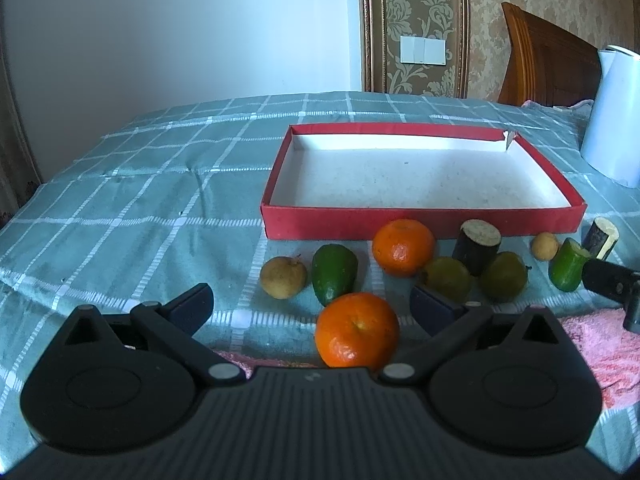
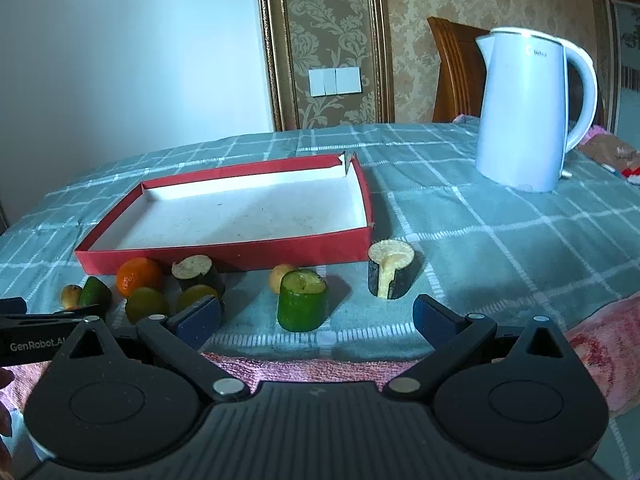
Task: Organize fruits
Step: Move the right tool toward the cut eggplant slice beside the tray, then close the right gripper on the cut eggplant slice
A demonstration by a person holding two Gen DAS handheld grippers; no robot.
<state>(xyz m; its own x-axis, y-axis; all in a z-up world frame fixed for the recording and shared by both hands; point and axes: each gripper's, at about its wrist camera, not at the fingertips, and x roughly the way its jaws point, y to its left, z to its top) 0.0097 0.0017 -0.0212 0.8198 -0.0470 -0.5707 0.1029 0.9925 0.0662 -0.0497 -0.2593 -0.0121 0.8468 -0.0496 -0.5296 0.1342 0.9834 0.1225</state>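
My left gripper (image 1: pixel 312 306) is open, low over the bed. An orange (image 1: pixel 357 330) lies between its fingers, closer to the right one, and neither finger touches it. Beyond lie a tan round fruit (image 1: pixel 283 277), a green avocado (image 1: pixel 334 272), a second orange (image 1: pixel 403 246), two olive fruits (image 1: pixel 450 278) and a dark cane stub (image 1: pixel 478 250). The empty red box (image 1: pixel 420 224) stands behind them. My right gripper (image 2: pixel 318 320) is open too. A green cut cylinder (image 2: pixel 303 300) stands just ahead of its gap, with a split dark stub (image 2: pixel 390 272) to its right.
A white kettle (image 2: pixel 528 112) stands at the back right on the checked green bedspread (image 2: pixel 480 240). A pink towel (image 2: pixel 320 368) lies under both grippers. A small yellow fruit (image 2: pixel 280 276) sits behind the green cylinder. A wooden headboard (image 1: pixel 540 60) and wall lie beyond.
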